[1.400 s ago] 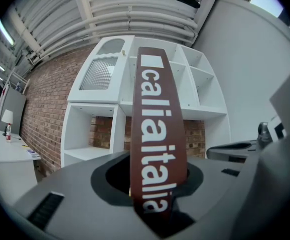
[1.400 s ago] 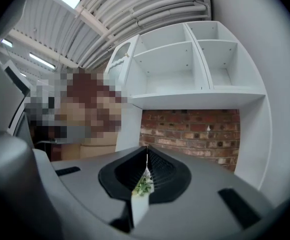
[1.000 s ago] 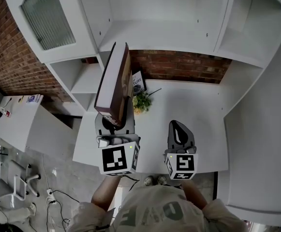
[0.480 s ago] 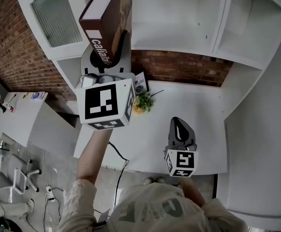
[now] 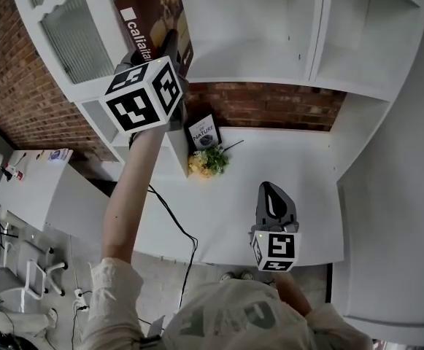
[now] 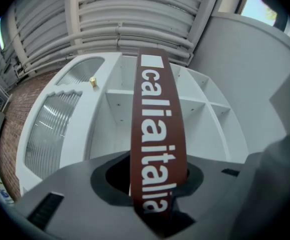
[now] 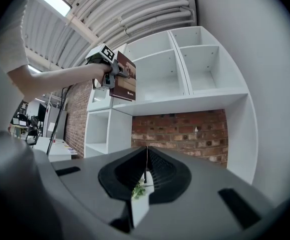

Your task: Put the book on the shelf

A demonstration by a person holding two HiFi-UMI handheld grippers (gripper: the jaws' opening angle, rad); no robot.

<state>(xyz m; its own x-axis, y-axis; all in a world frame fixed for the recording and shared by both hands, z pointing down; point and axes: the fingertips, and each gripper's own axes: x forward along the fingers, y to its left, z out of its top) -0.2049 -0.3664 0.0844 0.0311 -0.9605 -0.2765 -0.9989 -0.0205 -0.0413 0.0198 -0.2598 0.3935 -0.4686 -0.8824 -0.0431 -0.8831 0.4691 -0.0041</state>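
Observation:
A brown book (image 5: 153, 13) with a white-lettered spine (image 6: 157, 129) stands upright in my left gripper (image 5: 169, 48), which is shut on its lower end. The person's arm is raised, and the book is up in front of the left compartment of the white shelf (image 5: 248, 57). In the left gripper view the spine runs up between the jaws of the left gripper (image 6: 154, 184), with the open compartments of the shelf (image 6: 120, 109) behind it. My right gripper (image 5: 272, 195) hangs low over the white desk (image 5: 292, 159). In its own view the right gripper (image 7: 145, 164) is shut, with nothing held.
A small potted plant (image 5: 208, 160) and a printed card (image 5: 203, 133) stand on the desk against the brick wall (image 5: 270, 104). A cabinet door with ribbed glass (image 5: 69, 39) is left of the book. A black cable (image 5: 175, 224) hangs off the desk edge.
My left gripper has lifted the book from just above the desk up to the level of the upper shelf. The right gripper has stayed where it was.

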